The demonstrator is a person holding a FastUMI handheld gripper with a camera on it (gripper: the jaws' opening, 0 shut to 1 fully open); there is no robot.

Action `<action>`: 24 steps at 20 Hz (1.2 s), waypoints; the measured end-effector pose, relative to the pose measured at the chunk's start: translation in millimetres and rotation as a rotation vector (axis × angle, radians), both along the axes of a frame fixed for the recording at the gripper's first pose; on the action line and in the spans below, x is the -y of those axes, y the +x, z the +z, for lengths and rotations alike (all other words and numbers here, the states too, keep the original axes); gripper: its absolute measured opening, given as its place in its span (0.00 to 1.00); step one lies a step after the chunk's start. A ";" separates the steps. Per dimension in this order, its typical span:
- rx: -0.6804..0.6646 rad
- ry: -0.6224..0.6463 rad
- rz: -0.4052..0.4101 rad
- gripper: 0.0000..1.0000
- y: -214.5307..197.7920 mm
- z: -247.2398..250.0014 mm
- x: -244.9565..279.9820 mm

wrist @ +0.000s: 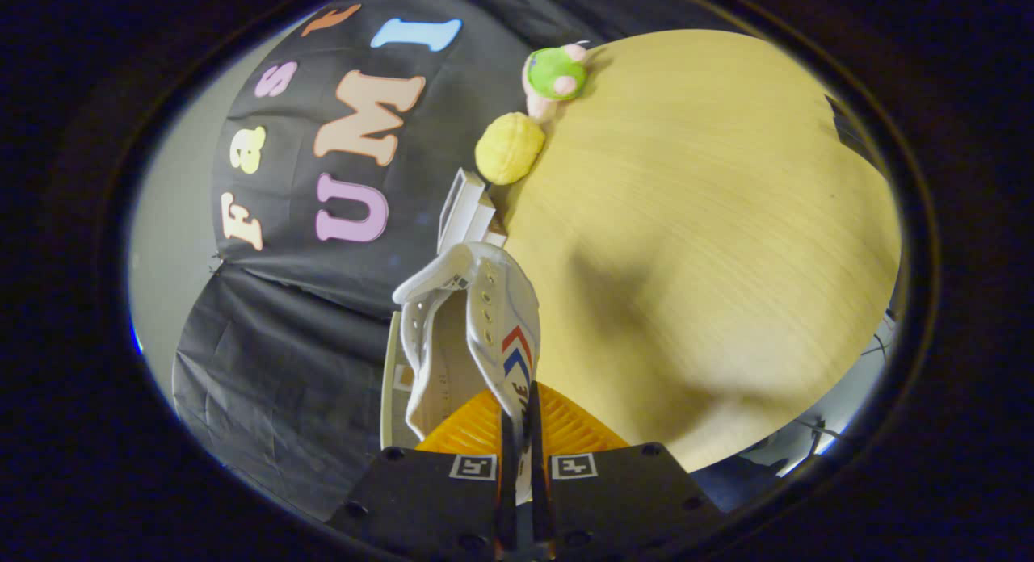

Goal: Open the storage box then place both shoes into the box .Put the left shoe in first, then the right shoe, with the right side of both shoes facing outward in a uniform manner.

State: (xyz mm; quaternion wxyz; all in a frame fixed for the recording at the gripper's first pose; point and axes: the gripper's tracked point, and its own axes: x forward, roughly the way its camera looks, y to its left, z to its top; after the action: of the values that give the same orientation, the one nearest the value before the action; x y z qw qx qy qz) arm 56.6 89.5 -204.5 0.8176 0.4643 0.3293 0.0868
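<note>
In your gripper view, the fingers (517, 433) are pressed nearly together, pinching the side wall of a white shoe (477, 328), a soft, high-collared one with a row of eyelets and a red and blue chevron mark. The shoe hangs tilted, lifted above the pale wood-grain tabletop (695, 247). Just beyond the shoe you see the white, hard-edged storage box (464, 211), partly hidden by it. Beyond the box sit a knobbly yellow ball (509, 148) and a green and pink plush toy (556, 73), touching each other
</note>
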 end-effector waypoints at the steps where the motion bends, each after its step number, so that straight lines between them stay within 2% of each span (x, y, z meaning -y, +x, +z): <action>1: 0.008 0.009 0.025 0.10 -2.2 7.7 -13.1; 7: 0.119 0.019 0.173 0.11 -2.7 64.6 -90.4; 13: 0.149 -0.036 0.293 0.11 18.7 88.1 -174.8; 17: 0.152 -0.143 0.331 0.11 40.6 71.2 -213.5; 19: 0.164 -0.214 0.333 0.10 50.5 58.8 -220.2; 24: 0.224 -0.288 0.331 0.10 55.3 63.0 -224.2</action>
State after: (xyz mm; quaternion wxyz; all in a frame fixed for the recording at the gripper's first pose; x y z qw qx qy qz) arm 111.8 313.7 -141.5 0.8814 0.2703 0.3173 0.2224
